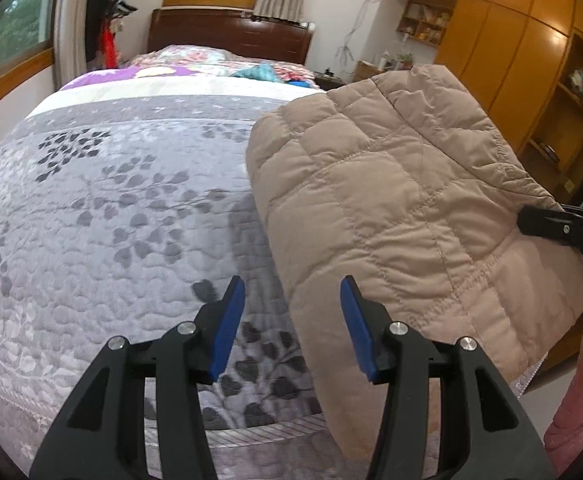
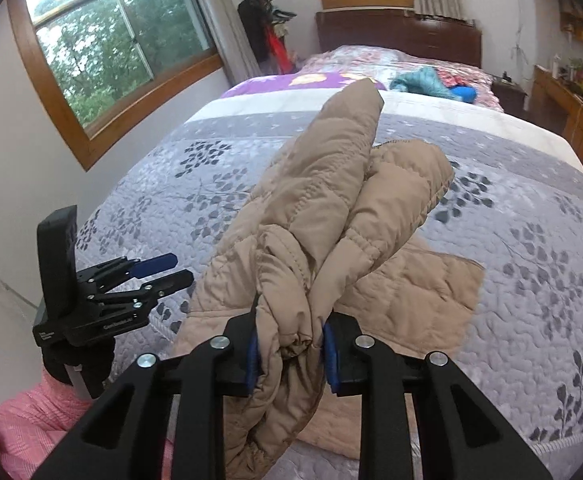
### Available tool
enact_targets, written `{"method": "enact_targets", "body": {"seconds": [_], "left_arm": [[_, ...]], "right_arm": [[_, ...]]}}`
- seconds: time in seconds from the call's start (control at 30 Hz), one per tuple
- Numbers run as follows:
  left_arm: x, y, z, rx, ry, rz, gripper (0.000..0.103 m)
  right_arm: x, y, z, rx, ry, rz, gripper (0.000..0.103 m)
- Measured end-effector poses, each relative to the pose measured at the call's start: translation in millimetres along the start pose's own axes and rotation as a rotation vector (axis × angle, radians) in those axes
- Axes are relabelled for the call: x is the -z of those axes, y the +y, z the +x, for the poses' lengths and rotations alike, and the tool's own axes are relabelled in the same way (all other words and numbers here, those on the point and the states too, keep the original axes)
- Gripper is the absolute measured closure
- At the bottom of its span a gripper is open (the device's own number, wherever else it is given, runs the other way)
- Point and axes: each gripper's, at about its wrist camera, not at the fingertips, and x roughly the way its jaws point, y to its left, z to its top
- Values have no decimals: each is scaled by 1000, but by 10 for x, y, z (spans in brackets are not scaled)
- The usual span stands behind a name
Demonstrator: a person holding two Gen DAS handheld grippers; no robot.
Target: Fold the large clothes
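A beige quilted jacket (image 1: 391, 200) lies bunched on the right part of the grey leaf-patterned bedspread (image 1: 111, 220). My left gripper (image 1: 291, 284) hovers open above the bedspread by the jacket's left edge, with nothing between its blue pads. In the right wrist view my right gripper (image 2: 290, 344) is shut on gathered folds of the jacket (image 2: 331, 184), which rise off the bedspread (image 2: 531, 260) in two padded rolls. The left gripper (image 2: 163, 268) shows there at the left, apart from the jacket. The right gripper's tip (image 1: 531, 220) bites the jacket's right edge.
Teal and blue clothes (image 2: 431, 82) lie near the dark wooden headboard (image 2: 399, 32). A window (image 2: 111, 52) is on the left wall, and wooden wardrobes (image 1: 503, 52) stand on the right. A pink sleeve (image 2: 23, 432) is at the bed's near edge.
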Motion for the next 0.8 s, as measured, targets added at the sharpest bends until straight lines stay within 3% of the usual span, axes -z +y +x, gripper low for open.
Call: {"method": "enact_targets", "body": {"seconds": [0.43,0.8], "left_arm": [[54,-401,350,55,82,59,54],[171,-459,671,57,157,103,50]], "right_arm": [[565,-963,289,-32,73,230,78],[1005,-1329,615,-115,85,348,75]]}}
